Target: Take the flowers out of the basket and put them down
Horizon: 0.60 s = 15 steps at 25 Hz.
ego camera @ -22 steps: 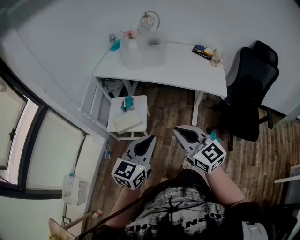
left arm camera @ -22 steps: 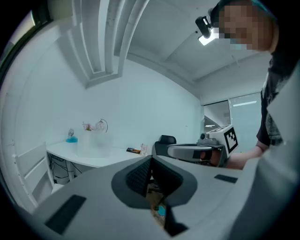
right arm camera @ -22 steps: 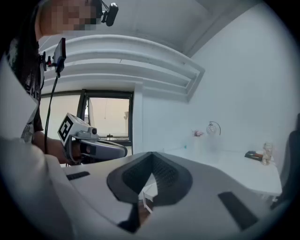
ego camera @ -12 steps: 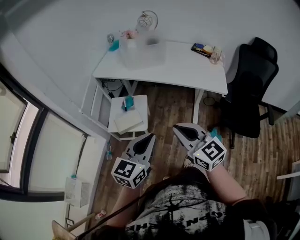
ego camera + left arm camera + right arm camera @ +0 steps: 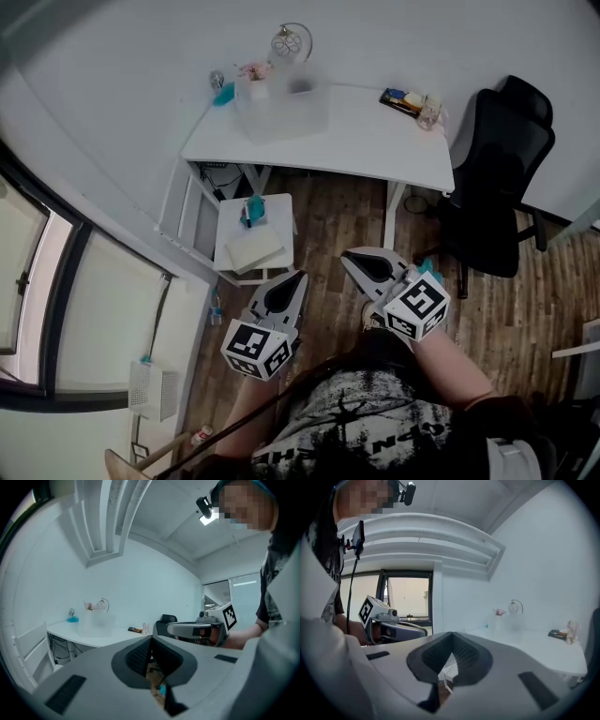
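Flowers on the far tabletop appear light, soft, crushable; advise gripping the stems. Left tool and right tool both closed, empty.

I see a white desk bearing a frosted basket at its left, a glass far right.

Home office: white desk, blk office chair, wood floor.

Jaws of the left hand-held gripper meet, empty; the white desk beyond perhaps bears flowers.
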{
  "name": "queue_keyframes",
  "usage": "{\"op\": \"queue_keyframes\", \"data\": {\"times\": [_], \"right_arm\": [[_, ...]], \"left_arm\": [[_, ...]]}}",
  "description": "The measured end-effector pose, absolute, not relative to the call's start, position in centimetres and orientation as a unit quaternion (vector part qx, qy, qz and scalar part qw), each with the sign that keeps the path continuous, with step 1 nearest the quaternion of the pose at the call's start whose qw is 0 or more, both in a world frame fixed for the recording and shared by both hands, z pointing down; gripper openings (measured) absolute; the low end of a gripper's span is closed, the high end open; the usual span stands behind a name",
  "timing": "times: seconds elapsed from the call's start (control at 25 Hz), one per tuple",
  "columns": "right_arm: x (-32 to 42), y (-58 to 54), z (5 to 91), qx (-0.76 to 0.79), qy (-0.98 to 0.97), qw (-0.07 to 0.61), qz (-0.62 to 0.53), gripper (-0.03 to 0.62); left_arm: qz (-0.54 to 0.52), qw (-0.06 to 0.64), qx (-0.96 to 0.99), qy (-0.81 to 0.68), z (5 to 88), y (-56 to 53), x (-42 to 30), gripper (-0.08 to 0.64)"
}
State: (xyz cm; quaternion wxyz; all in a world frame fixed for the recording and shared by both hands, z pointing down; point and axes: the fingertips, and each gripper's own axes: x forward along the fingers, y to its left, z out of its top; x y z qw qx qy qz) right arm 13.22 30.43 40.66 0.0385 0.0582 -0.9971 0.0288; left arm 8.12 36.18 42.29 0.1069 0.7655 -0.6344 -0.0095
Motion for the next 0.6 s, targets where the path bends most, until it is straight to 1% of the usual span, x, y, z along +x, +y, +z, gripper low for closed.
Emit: {"op": "queue_keyframes", "data": {"times": [0.32, 0.6], "right_arm": [[11.3, 27.6, 42.5, 0.043, -0.997, 0.053, 0.028, 0.015], [8.6, 22.4, 43.7, 0.025, -0.998, 0.059, 0.025, 0.015]], "left_arm": [[0.003, 0.118, 0.758, -0.641, 43.7, 33.1, 6.7, 0.014], [0.008, 0.134, 0.743, -0.656, 45.1, 28.3, 4.1, 0.014]]}}
